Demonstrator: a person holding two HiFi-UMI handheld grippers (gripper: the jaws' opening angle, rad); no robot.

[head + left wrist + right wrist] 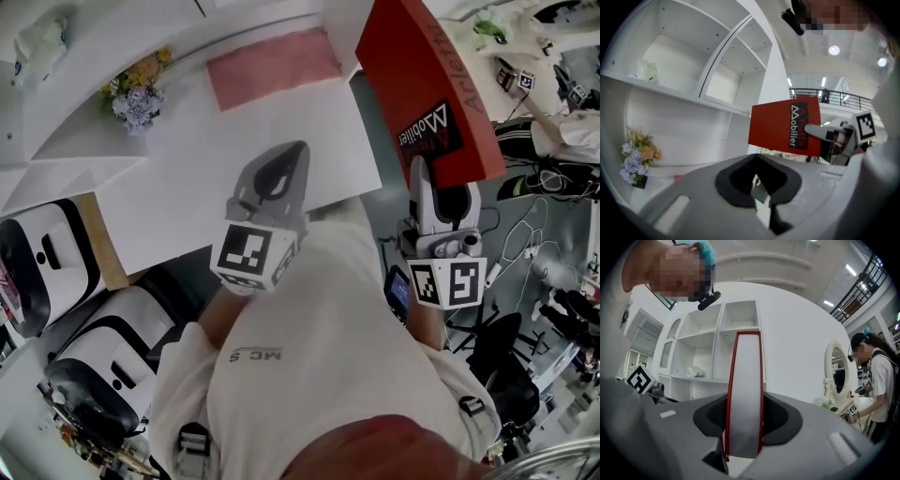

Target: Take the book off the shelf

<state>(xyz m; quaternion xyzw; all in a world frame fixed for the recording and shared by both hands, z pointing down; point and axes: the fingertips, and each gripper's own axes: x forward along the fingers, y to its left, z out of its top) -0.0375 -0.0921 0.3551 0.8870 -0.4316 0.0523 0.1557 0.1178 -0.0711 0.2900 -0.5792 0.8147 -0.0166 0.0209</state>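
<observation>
The main risk, as we judge it, is the book (422, 84) tipping or sliding out of the grip. The right gripper (441, 192) pinches it near its lower edge only, so most of its weight stands above the fingers (806, 427). A quick swing or a tilt of the wrist could make it pivot between them and drop. A second risk is knocking it against the shelf (684, 91), which is just to the left of it. The bunch of flowers (640, 154) on the lower board is well apart and looks safe.

The book is already clear of the shelf and in the air on the person's right, its page edge facing the right gripper's camera. The right arm is stretched forward and raised, with the fingers closed on the book's covers. The left gripper (277, 173) is held out in front of the chest and points at the shelf. Its fingers (693, 197) are drawn almost together with nothing between them, so it is free to steady the book.
</observation>
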